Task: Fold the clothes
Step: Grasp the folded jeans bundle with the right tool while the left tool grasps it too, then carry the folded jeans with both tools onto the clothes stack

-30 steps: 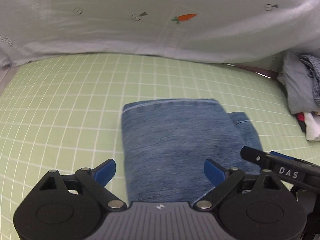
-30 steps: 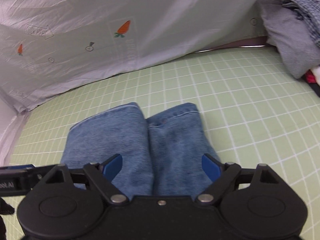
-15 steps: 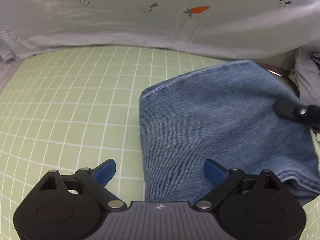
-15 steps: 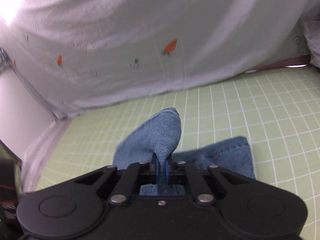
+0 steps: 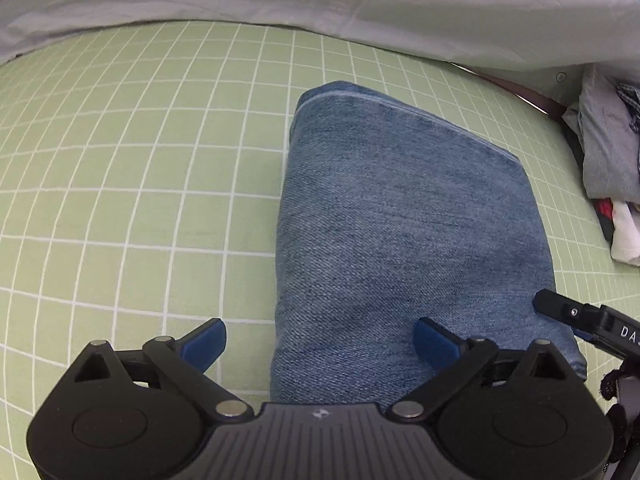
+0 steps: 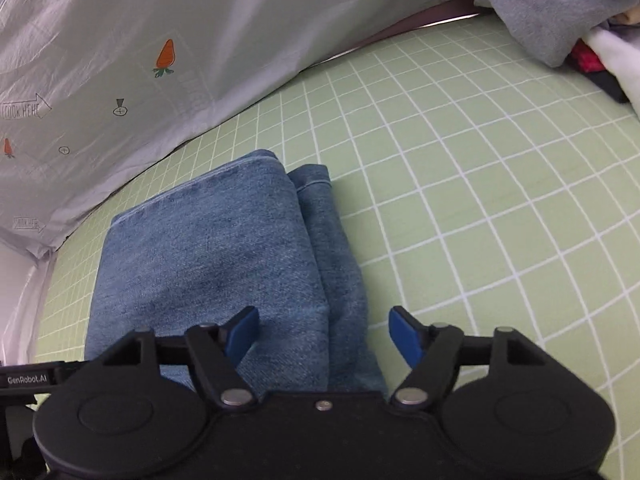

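Note:
A folded pair of blue jeans (image 5: 404,216) lies flat on the green checked sheet (image 5: 132,168). In the right wrist view the jeans (image 6: 216,252) show one folded layer laid over a narrower strip at their right side. My left gripper (image 5: 320,342) hovers over the near left edge of the jeans, its jaws opening, with nothing pressed between the blue pads. My right gripper (image 6: 323,332) hangs above the jeans' near right edge, its jaws opening and clear of the cloth. Part of the right gripper (image 5: 592,320) shows at the lower right of the left wrist view.
A pale sheet with carrot prints (image 6: 160,60) hangs along the far side of the bed. A heap of unfolded clothes (image 5: 608,168), grey, white and red, sits at the right; in the right wrist view that heap (image 6: 560,12) fills the top right corner.
Half a second ago my right gripper was shut on a lifted flap of the jeans. It has let go, and the flap now lies flat over the rest. Both grippers have sunk closer to the cloth.

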